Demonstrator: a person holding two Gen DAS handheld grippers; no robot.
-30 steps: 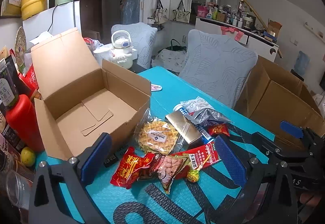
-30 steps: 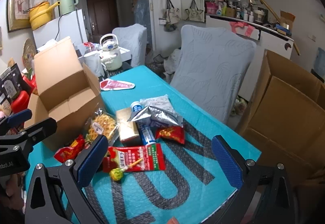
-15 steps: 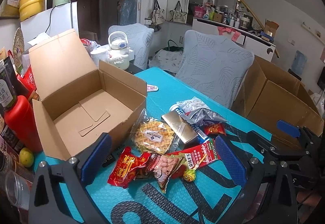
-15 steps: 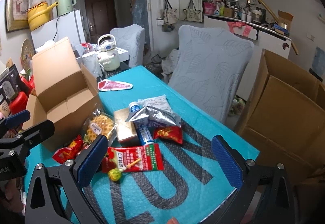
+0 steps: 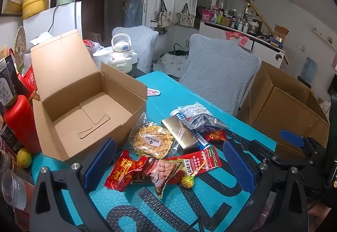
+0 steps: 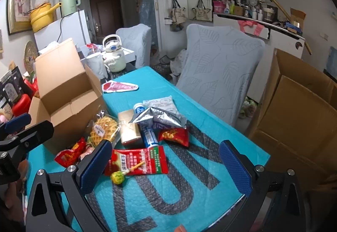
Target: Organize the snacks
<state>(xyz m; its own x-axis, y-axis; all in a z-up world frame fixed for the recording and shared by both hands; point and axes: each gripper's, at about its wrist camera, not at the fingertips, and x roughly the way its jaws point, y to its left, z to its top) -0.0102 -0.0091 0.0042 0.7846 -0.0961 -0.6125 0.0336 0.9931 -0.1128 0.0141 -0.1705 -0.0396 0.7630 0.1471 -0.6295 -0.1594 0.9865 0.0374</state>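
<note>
- Snacks lie heaped on a teal table mat (image 6: 189, 88), just beside an open cardboard box (image 5: 92, 114) whose floor shows bare.
- Left gripper (image 5: 168, 166) hovers over the near edge of the pile, jaws wide apart and holding nothing; a red peanut packet (image 5: 145, 171) sits between its fingers.
- Right gripper (image 6: 164, 166) hangs alongside, jaws likewise spread and empty, above a flat red sachet (image 6: 139, 160) and a lollipop (image 6: 118, 177).
- Waffle bag (image 5: 151, 139), gold box (image 5: 181, 133), blue tube (image 6: 148, 135), silver pouch (image 6: 160, 116) and small red packet (image 6: 174, 136) remain on the mat.
- Sorting appears barely begun: nothing is boxed, and every item seems left to move.
</note>
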